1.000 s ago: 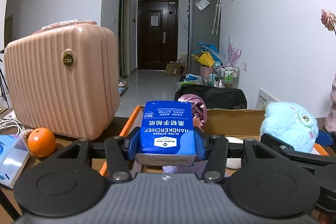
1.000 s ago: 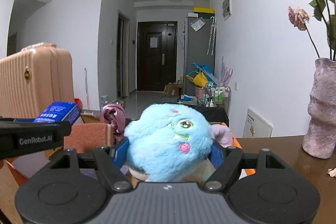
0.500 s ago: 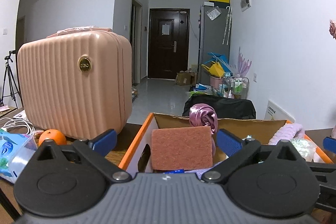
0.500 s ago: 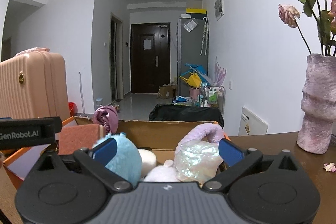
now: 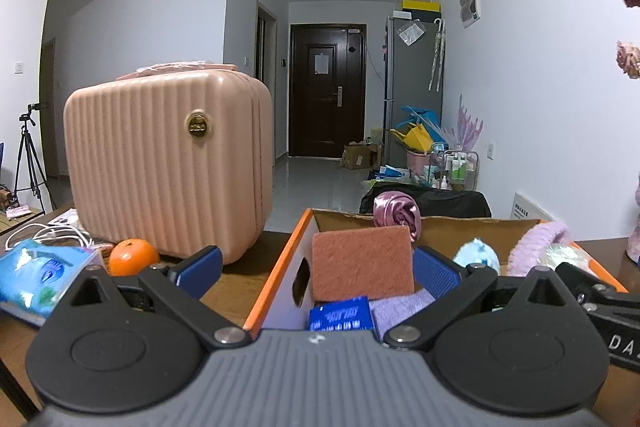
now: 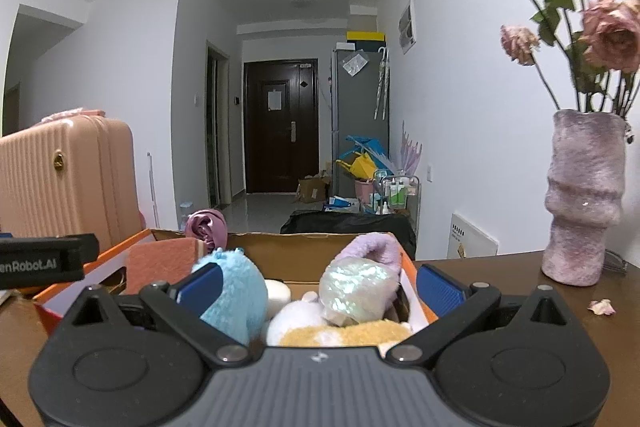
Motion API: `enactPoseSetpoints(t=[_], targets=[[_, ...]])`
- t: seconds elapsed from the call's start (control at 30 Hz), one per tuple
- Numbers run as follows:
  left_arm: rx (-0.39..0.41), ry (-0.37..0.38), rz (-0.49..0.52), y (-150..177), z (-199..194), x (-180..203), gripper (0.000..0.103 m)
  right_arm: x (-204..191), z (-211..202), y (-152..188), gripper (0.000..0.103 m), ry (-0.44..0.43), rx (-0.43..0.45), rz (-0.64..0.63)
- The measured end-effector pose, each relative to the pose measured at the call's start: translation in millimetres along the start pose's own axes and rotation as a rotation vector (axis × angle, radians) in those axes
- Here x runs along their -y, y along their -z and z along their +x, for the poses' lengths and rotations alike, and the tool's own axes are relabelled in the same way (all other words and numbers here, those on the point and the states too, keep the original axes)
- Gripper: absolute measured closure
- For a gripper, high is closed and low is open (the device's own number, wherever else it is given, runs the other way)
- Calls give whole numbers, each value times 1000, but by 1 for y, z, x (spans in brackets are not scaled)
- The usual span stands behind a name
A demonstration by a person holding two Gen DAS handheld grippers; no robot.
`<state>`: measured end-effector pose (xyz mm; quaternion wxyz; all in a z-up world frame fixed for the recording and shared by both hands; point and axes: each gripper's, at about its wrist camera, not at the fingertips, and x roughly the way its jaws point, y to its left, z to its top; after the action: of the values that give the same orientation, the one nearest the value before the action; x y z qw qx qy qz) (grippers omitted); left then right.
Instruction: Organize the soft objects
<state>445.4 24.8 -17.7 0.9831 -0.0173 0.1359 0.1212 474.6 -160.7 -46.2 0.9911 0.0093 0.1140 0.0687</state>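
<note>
An orange-rimmed cardboard box [image 5: 280, 267] [image 6: 280, 247] on the brown table holds soft items. In the left wrist view a blue handkerchief pack [image 5: 340, 313] lies in the box below a pink sponge [image 5: 362, 263], beside a lilac cloth [image 5: 400, 307] and a purple satin scrunchie [image 5: 396, 213]. My left gripper [image 5: 316, 267] stands open above it, holding nothing. In the right wrist view the blue plush toy [image 6: 236, 291] rests in the box with a pearly pouch [image 6: 356, 287], a lilac fluffy item [image 6: 372, 247] and white and yellow plush [image 6: 344, 333]. My right gripper [image 6: 320, 281] is open and empty.
A pink ribbed case [image 5: 168, 163] stands left of the box, with an orange [image 5: 132, 257], a blue tissue pack [image 5: 40, 275] and white cables [image 5: 48, 231] near it. A mauve vase [image 6: 584, 199] of dried roses stands at the right, a fallen petal [image 6: 602, 306] beside it.
Both grippers opened: the left let the blue handkerchief pack drop into the box, the right released the blue plush toy into it. Both have drawn back from the box.
</note>
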Motion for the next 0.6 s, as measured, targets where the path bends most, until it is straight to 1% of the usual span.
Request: enactPoseSetpoints(t=[0.27, 0.47, 0.6], targets=[[1, 25, 0, 12, -48, -10, 0, 6, -49, 11, 0, 5, 4, 7], [2, 24, 25, 24, -89, -18, 0, 11, -91, 20, 0, 10, -2, 10], [2, 37, 35, 33, -121, -23, 0, 14, -121, 26, 0, 11, -5, 4]])
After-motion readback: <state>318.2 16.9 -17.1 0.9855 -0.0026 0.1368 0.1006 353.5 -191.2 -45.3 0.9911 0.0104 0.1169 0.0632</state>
